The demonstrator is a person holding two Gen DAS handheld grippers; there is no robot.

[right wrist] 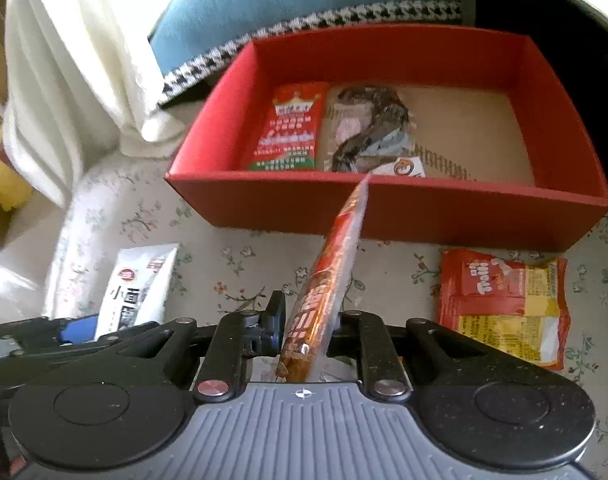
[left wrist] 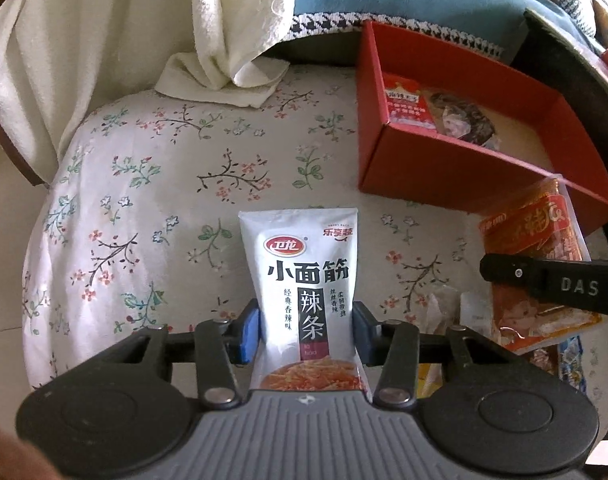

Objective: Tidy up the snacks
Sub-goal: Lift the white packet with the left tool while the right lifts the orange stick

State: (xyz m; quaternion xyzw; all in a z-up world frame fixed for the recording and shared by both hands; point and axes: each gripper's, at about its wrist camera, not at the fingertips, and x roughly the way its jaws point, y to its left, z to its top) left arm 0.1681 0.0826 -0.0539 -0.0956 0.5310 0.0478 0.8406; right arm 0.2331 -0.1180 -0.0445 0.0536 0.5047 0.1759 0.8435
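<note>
1. The left claw (left wrist: pixel 307 330) is closed on a white snack pouch (left wrist: pixel 304 280), its blue pads pressing the glossy sides; the pouch stands upright between them, black lettering facing the camera.
2. The right claw (right wrist: pixel 310 326) is pinched tight on an orange snack packet (right wrist: pixel 328 280), a long crinkly plastic sleeve held edge-on, its far tip slanting up toward the front wall of the box.
3. Ahead of the right claw sits a red box (right wrist: pixel 384 208), an open rectangular cardboard tray with matte walls and a plain tan floor.
4. Inside the box, at the left, lie a red-and-green packet (right wrist: pixel 289 128) and, touching its right side, a clear packet with dark contents (right wrist: pixel 364 128), both flat.
5. To the right of the right claw, near the box's front wall, a red-and-yellow bag (right wrist: pixel 504 304) lies flat and wrinkled.
6. Everything rests on a floral cloth (left wrist: pixel 163 200), soft and pale with small sprigs.
7. Far left of the claws hangs a cream towel (left wrist: pixel 231 32) with a nubby weave.
</note>
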